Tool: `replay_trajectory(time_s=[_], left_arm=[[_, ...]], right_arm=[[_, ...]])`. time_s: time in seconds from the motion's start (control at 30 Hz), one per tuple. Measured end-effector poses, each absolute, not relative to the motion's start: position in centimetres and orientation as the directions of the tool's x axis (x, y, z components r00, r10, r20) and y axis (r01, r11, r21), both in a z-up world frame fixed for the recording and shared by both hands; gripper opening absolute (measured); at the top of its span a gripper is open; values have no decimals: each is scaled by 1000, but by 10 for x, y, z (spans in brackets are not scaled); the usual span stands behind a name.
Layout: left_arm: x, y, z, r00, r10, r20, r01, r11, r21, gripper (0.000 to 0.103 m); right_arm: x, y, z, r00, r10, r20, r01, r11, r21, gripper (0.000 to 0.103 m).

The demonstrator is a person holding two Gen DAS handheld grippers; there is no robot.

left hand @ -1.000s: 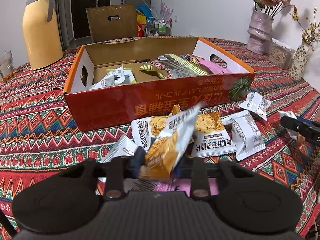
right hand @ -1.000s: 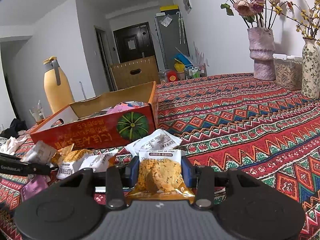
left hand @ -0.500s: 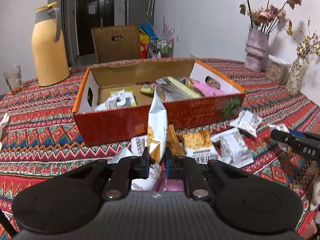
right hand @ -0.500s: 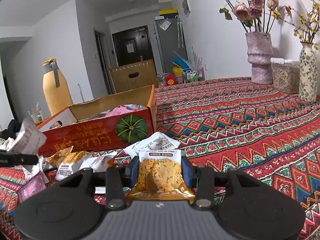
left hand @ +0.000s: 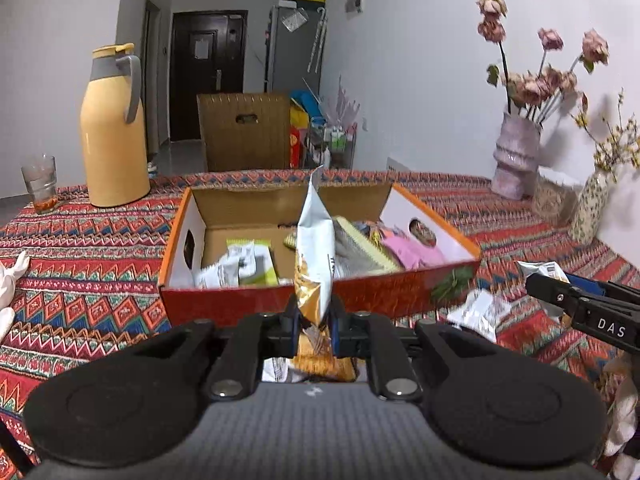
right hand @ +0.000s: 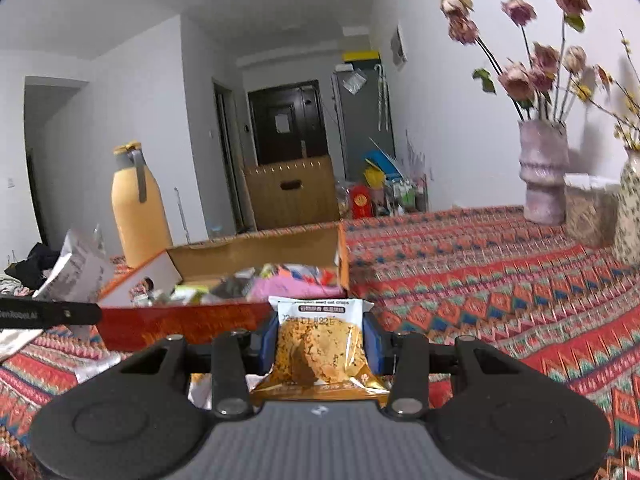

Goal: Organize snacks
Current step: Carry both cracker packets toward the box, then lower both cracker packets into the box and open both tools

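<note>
wrist views low, close, sharing snack box

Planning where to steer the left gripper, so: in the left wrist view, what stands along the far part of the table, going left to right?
Drinking glass → yellow thermos jug → open orange snack box → lilac vase of dried roses → speckled vase with yellow sprigs.

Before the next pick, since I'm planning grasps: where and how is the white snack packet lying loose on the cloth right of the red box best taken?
Grip the loose white packet across its short width, at a free crimped edge, coming from above and in front. It lies flat and crinkled on the tablecloth, apart from the red box, so thin film edges offer the tool its best bite.
</note>
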State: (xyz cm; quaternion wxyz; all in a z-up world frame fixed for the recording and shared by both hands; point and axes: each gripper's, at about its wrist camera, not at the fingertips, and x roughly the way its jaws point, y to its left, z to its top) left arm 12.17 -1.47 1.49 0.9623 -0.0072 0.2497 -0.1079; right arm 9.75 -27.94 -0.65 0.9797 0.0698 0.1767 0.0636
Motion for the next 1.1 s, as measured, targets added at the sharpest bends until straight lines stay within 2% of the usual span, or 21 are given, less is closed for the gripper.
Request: replay_trajectory(time_s=[0.53,0.83,0.93,1.1], left_arm=[[165,-18,46,902,-124,-413,75,988,-132,14],[214,-20,35,895,-24,-446,-31,993,-116,14],[220,-16,22,888,-24,-458,-37,992,-125,14],[230,-10,7,882,-30,-471,-37,990,-133,14]], right_arm=[[172,-246,34,946,185,-266,-152,978,140,42],[224,-225,27,939,190,-286,-158,979,133,42],[227,-222,16,945,180,-272,-154,982,111,42],[233,-220,3,934,195,-300,-168,979,111,42]])
